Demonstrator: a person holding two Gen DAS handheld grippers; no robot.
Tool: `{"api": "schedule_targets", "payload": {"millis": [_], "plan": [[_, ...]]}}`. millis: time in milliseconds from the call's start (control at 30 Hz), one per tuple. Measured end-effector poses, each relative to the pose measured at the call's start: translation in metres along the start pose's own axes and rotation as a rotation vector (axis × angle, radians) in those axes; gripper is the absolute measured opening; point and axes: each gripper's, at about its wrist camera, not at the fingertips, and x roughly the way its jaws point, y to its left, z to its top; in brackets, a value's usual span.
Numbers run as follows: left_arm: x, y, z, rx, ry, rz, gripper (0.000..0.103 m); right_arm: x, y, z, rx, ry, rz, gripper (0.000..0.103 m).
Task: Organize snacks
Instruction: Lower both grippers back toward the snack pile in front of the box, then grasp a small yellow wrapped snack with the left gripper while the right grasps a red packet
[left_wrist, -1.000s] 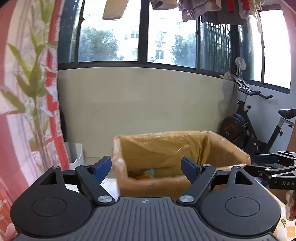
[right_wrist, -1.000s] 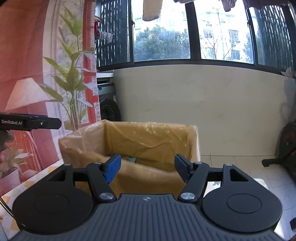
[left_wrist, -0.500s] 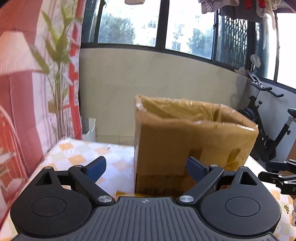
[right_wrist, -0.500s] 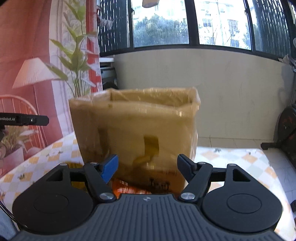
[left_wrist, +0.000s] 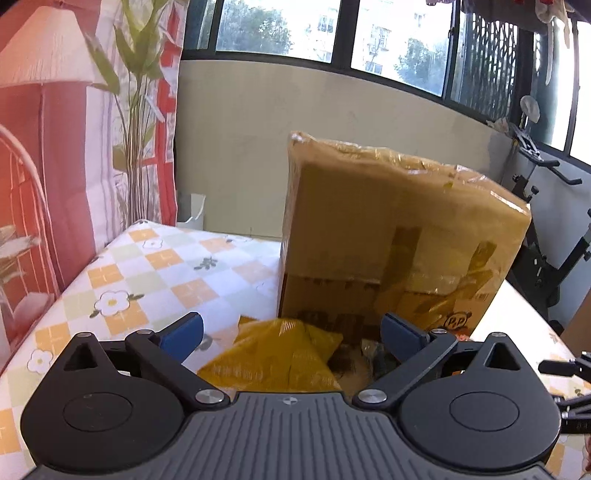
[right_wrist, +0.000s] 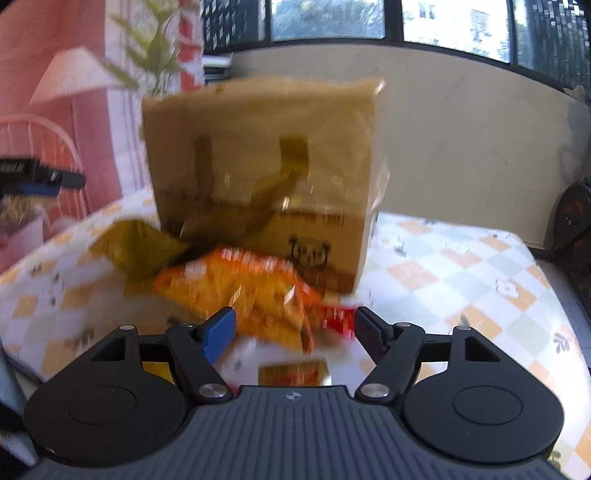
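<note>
A tall cardboard box (left_wrist: 391, 236) wrapped in tape stands on the checked tablecloth (left_wrist: 155, 273); it also shows in the right wrist view (right_wrist: 258, 166). My left gripper (left_wrist: 291, 338) is open and empty, low over a yellow snack bag (left_wrist: 273, 354) lying in front of the box. My right gripper (right_wrist: 293, 326) is open and empty, just above an orange snack bag (right_wrist: 240, 284). A red packet (right_wrist: 338, 317) and a small orange packet (right_wrist: 291, 373) lie by it. The yellow bag (right_wrist: 136, 247) lies to the left.
An exercise bike (left_wrist: 546, 236) stands to the right of the table. A curtain printed with a lamp and plant (left_wrist: 74, 110) hangs on the left. The left gripper's tip (right_wrist: 37, 177) shows at the left edge of the right wrist view.
Both grippers have dropped from above the box's open top down to table level in front of it. The snack bags have come into view. Both stayed open.
</note>
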Motion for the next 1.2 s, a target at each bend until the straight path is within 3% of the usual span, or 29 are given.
{"api": "schedule_targets", "payload": {"millis": [200,367,467,800,1000,1200], "plan": [[0.003,-0.008,-0.013,0.019,0.019,-0.016,0.103,0.005,0.016,-0.022,-0.030,0.094,0.081,0.072],[0.005,-0.011,-0.021,0.025,0.044,-0.047,0.103,0.016,0.034,-0.028,-0.029,0.192,0.168,0.061],[0.007,-0.007,-0.025,0.008,0.053,-0.064,0.103,0.024,0.045,-0.032,-0.033,0.251,0.155,0.062],[0.015,-0.001,-0.030,-0.034,0.071,-0.094,0.103,0.041,0.048,-0.021,0.011,0.272,0.143,0.065],[0.019,0.004,-0.033,-0.072,0.086,-0.118,0.103,0.048,0.048,-0.019,-0.048,0.259,0.139,0.059],[0.024,0.005,-0.036,-0.081,0.116,-0.100,0.103,0.054,0.049,-0.019,-0.060,0.251,0.115,0.061]]}}
